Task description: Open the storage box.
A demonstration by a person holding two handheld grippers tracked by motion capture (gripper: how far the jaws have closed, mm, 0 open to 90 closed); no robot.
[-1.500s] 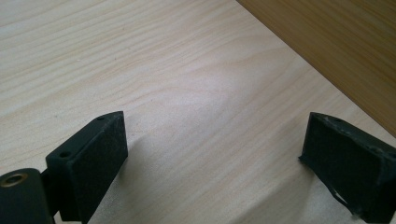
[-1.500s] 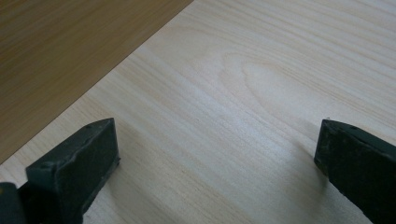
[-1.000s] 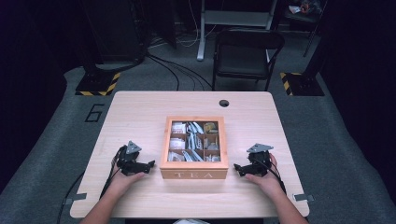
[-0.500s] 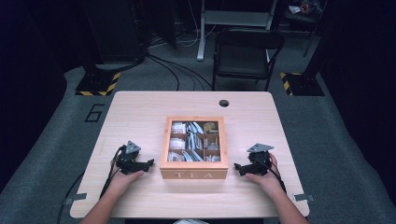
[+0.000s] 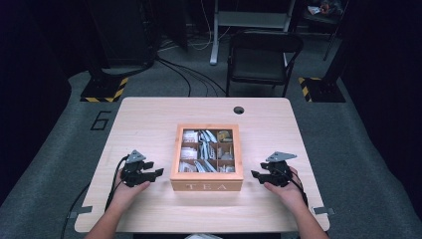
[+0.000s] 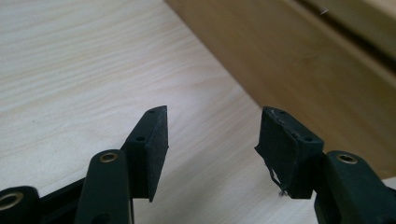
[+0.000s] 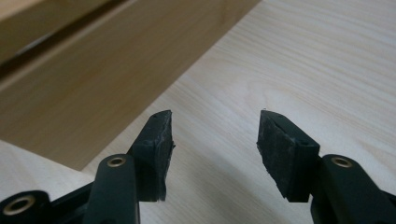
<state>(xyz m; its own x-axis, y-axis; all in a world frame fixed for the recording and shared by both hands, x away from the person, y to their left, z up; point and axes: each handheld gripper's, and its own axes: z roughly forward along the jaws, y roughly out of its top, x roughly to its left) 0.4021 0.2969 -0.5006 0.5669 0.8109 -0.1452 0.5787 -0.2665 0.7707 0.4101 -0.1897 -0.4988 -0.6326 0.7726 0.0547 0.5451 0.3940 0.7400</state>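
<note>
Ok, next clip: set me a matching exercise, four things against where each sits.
Things:
1. tea box
2. left hand-held gripper
3. right hand-held gripper
4. chair

Places:
A. on the floor beyond the table's far edge
B. middle of the table, glass lid shut
C. beside the box's right wall, jaws apart with nothing between them
D. beside the box's left wall, jaws apart with nothing between them

Pairs: 1-B, 2-D, 3-C, 4-A
</note>
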